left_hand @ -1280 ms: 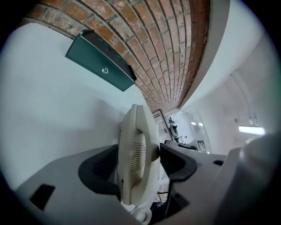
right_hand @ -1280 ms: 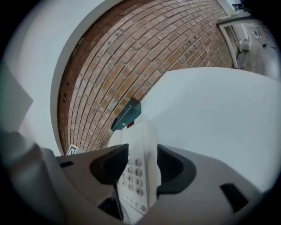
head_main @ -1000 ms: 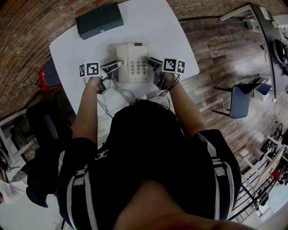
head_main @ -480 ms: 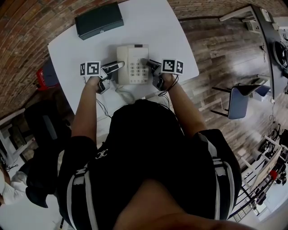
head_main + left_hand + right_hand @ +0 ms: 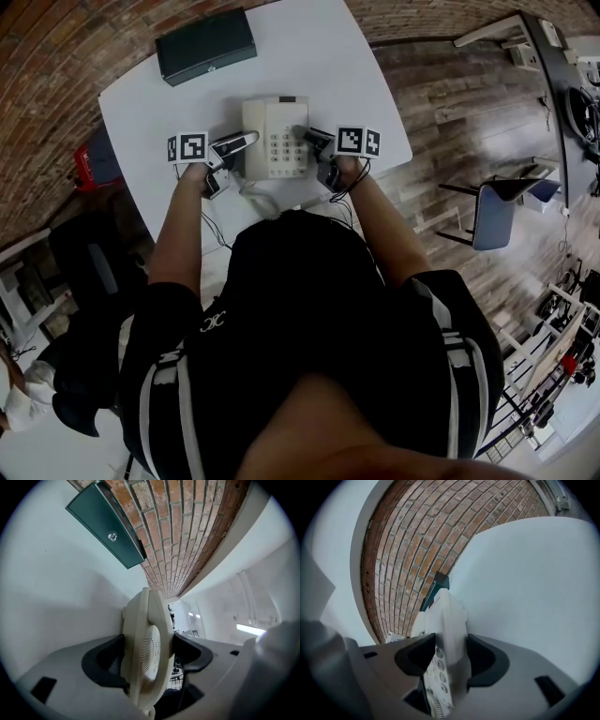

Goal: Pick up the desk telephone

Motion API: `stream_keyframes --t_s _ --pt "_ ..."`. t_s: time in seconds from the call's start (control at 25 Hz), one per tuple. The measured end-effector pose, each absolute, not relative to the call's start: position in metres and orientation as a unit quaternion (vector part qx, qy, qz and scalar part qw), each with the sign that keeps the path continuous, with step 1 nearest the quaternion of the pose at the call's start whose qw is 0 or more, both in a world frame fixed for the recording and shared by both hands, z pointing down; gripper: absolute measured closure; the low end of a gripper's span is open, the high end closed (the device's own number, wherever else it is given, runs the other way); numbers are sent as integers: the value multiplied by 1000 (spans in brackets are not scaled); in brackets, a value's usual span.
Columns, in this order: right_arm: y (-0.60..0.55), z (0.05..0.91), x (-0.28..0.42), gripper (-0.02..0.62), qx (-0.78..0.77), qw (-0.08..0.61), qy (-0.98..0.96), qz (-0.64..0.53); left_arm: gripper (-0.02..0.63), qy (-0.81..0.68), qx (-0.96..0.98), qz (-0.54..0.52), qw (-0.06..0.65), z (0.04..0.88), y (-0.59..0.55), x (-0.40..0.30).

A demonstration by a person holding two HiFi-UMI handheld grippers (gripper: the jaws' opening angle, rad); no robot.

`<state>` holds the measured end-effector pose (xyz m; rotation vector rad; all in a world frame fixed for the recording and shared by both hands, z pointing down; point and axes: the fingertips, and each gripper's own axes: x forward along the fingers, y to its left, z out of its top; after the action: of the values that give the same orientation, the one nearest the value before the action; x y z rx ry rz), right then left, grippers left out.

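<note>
A cream desk telephone [image 5: 275, 139] lies on the white table [image 5: 319, 56], keypad up, with its handset [image 5: 145, 639] along its left side. My left gripper [image 5: 242, 141] straddles that handset side. In the left gripper view the handset fills the gap of the left gripper [image 5: 149, 656]; the jaws are opening and the pads stand right beside both faces. My right gripper [image 5: 305, 133] holds the phone's right edge. In the right gripper view the phone body [image 5: 449, 616] sits pinched in the right gripper [image 5: 451, 656], with the keypad buttons at the left pad.
A dark green box [image 5: 206, 44] lies at the table's far left, also visible as the green box [image 5: 105, 529] in the left gripper view. The phone's coiled cord [image 5: 255, 187] trails toward the person. A brick wall runs behind the table. A blue chair [image 5: 492, 211] stands on the wooden floor to the right.
The telephone and the right gripper sit a touch nearer the person than a second ago. The left gripper stays in the same spot at the handset.
</note>
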<state>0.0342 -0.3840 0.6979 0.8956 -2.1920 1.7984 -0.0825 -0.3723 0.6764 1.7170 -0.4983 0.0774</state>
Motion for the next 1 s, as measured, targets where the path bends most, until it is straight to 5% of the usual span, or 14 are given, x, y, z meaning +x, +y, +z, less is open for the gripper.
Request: stream_keyframes --t_s 0.44,1.0 --pt "-381 667 34 401 303 80 -763 565 287 -239 763 11 601 649 -366 -84" --pt "-386 540 30 402 291 31 -859 421 291 -270 843 -32 464 527 -356 -86"
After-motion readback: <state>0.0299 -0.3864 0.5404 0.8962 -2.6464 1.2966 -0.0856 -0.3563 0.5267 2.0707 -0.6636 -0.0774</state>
